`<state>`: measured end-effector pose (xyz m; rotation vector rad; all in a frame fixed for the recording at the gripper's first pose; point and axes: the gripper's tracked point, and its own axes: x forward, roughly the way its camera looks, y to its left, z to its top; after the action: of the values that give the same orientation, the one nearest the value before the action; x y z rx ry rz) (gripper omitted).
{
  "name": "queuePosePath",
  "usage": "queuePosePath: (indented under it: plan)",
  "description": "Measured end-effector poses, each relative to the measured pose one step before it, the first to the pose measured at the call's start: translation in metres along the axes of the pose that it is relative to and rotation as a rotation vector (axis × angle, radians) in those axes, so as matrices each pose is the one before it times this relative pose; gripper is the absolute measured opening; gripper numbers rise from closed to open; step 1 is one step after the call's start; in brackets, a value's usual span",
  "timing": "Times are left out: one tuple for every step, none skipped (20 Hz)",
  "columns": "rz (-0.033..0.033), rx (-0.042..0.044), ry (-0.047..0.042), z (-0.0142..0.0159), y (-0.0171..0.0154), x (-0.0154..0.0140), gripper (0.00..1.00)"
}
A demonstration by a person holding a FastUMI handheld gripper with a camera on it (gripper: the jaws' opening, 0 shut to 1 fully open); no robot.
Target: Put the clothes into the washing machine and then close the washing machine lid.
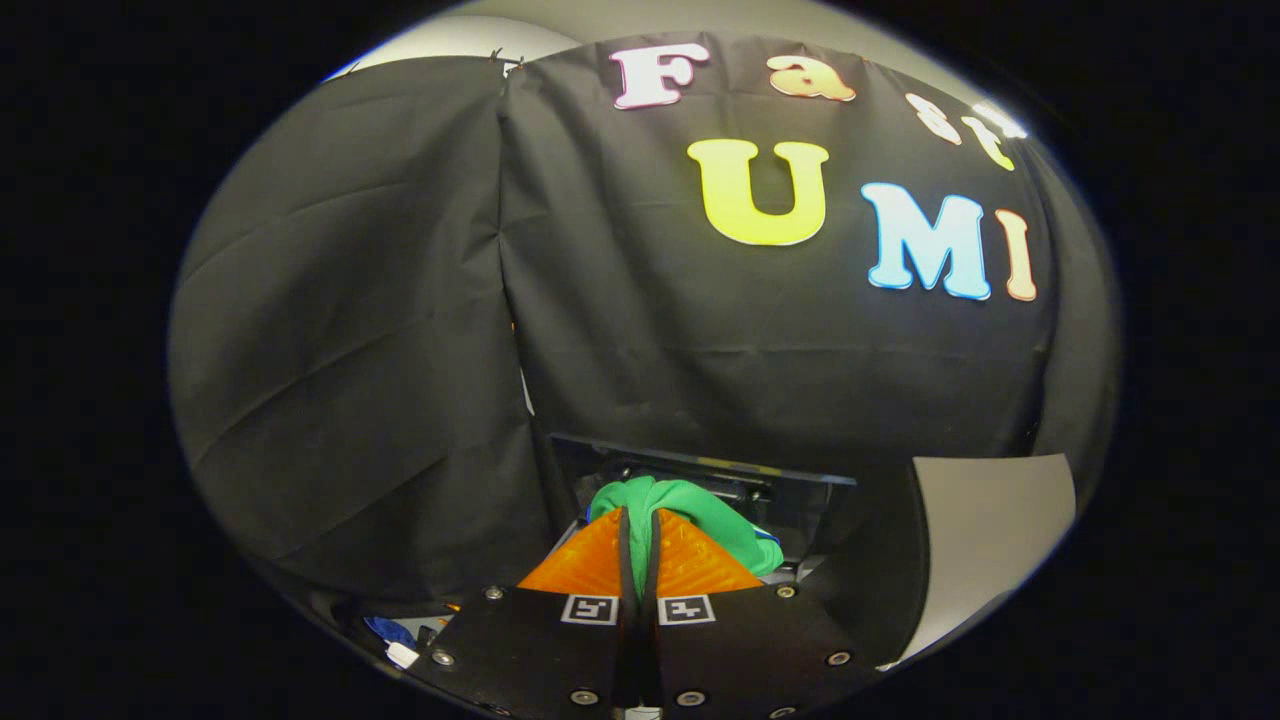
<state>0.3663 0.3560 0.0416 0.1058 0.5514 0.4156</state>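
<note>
A green cloth (pixel 690 505) bunches between and just ahead of my fingertips, with a fold running down the narrow gap between them. My gripper (pixel 640 520) is shut on this green cloth and holds it up in the air. Right behind the cloth stands a dark raised panel (pixel 700 465), which looks like the washing machine's open lid. The machine's tub is hidden below my fingers.
Black cloth walls close in ahead and to the left. A pale grey flat surface (pixel 990 540) lies beyond the fingers to the right. Small blue and white items (pixel 395 640) sit low beside the gripper body on the left.
</note>
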Motion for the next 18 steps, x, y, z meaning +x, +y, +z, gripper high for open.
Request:
queuePosePath:
  plan:
    - [0.00189, -0.00239, 0.01832, -0.00817, 0.00343, 0.00814, 0.00]
    - [0.00194, -0.00361, 0.02335, -0.01027, 0.00292, 0.00709, 0.01]
    - [0.00222, -0.00198, 0.02005, -0.00754, 0.00283, 0.00751, 0.01]
    - [0.00034, 0.00031, 0.01200, -0.00848, 0.00311, 0.00632, 0.01]
    - [-0.00087, -0.00255, 0.01108, -0.00767, 0.00090, 0.00774, 0.00]
    - [-0.00096, 0.00061, 0.01308, -0.00732, 0.00183, 0.00871, 0.00]
    - [-0.00280, 0.00202, 0.01620, -0.00622, -0.00034, 0.00872, 0.00]
    - [-0.00631, 0.00010, 0.01874, -0.00870, -0.00090, 0.01061, 0.00]
    - [-0.00557, 0.00112, 0.01802, -0.00818, -0.00149, 0.00871, 0.01]
    - [-0.00165, 0.00592, 0.01765, -0.01181, 0.00036, 0.00824, 0.00]
    - [0.00066, 0.00574, 0.01191, -0.00843, -0.00059, 0.00898, 0.00]
    - [-0.00535, -0.00637, 0.01010, -0.00872, -0.00076, 0.00950, 0.00]
    - [-0.01008, -0.01365, 0.01411, -0.00840, -0.00278, 0.00872, 0.01]
    - [-0.00589, -0.00903, 0.01637, -0.01254, 0.00221, 0.00787, 0.01]
    - [-0.00678, -0.00528, 0.01340, -0.00869, -0.00048, 0.01011, 0.01]
    - [-0.00455, -0.00141, 0.01620, -0.01000, -0.00160, 0.01013, 0.01]
    - [-0.00423, -0.00031, 0.01466, -0.00800, -0.00071, 0.00971, 0.01]
    - [-0.00467, 0.00320, 0.01329, -0.00799, -0.00152, 0.00947, 0.01]
